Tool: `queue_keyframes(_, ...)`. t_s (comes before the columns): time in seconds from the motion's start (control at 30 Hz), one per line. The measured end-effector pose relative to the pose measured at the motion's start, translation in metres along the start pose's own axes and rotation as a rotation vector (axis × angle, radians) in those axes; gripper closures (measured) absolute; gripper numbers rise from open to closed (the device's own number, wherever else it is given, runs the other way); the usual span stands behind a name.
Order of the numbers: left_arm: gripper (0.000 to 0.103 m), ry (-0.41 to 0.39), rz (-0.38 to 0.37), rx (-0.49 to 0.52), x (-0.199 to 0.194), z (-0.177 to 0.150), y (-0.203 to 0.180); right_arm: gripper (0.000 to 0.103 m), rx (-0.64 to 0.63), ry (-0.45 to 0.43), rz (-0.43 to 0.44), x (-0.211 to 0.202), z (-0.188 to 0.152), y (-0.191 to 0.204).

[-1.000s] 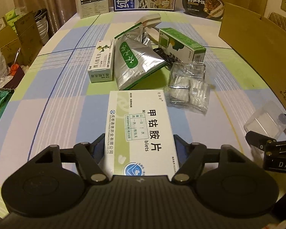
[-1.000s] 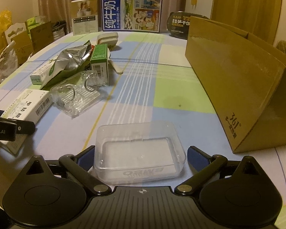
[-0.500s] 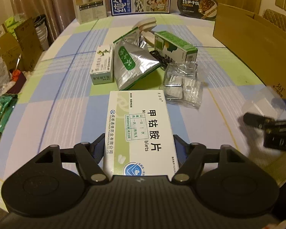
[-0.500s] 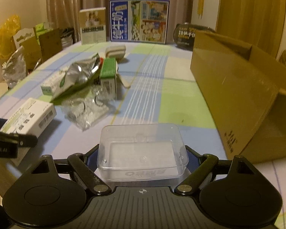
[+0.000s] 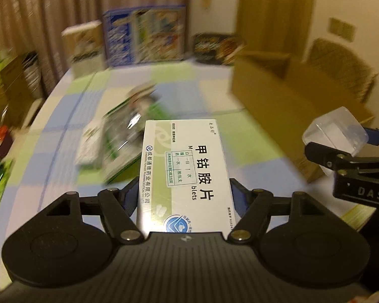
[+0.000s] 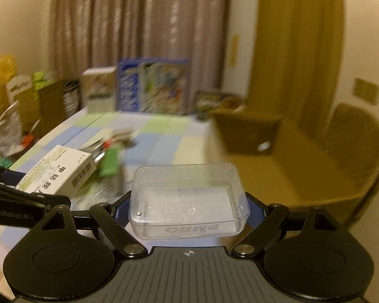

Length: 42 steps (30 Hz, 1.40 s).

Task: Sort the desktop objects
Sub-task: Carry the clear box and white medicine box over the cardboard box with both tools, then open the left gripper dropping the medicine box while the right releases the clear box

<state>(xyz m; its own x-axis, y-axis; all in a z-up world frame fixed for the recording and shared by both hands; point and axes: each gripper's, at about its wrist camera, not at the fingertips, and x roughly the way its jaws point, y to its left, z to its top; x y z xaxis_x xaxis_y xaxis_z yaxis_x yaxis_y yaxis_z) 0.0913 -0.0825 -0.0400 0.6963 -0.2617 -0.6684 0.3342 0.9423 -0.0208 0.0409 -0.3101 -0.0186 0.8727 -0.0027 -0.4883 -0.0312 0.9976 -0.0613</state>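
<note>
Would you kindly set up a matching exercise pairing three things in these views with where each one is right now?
Things:
1. white medicine box
2. clear plastic case
3. brown cardboard box

Places:
A. standing on the checked tablecloth
B. between the left gripper fingers
C. between the right gripper fingers

Pairs: 1-B, 2-C, 3-A

You're in a home room: the bench (image 6: 164,136) wears a checked blue-and-green cloth, long curtains (image 6: 128,38) hang behind it, a padded chair (image 6: 353,136) sits to its right, and cardboard boxes and bags (image 6: 25,101) crowd its left side.
</note>
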Motion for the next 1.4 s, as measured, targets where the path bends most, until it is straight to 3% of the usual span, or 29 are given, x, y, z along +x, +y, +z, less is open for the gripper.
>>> queue_keyframes(0.27,0.035,-0.075,-0.149,0.08,0.011,0.07,-0.092,0.019,0.087,0.011,-0.12,0.015,0.022,-0.099)
queue_keyframes(0.63,0.035,-0.024,-0.251,0.093,0.075,0.107,-0.159,0.019,0.151,0.043,-0.135,0.047,0.021,-0.163)
queue_keyframes(1.13,0.035,0.014,-0.304,0.118,0.132,0.116,-0.182,0.019,0.192,0.087,-0.137,0.077,0.012,-0.181)
queue_keyframes(1.4,0.035,-0.021,-0.258,0.142,0.114,0.112,-0.162,0.019,0.185,0.086,-0.118,0.079,0.014,-0.177)
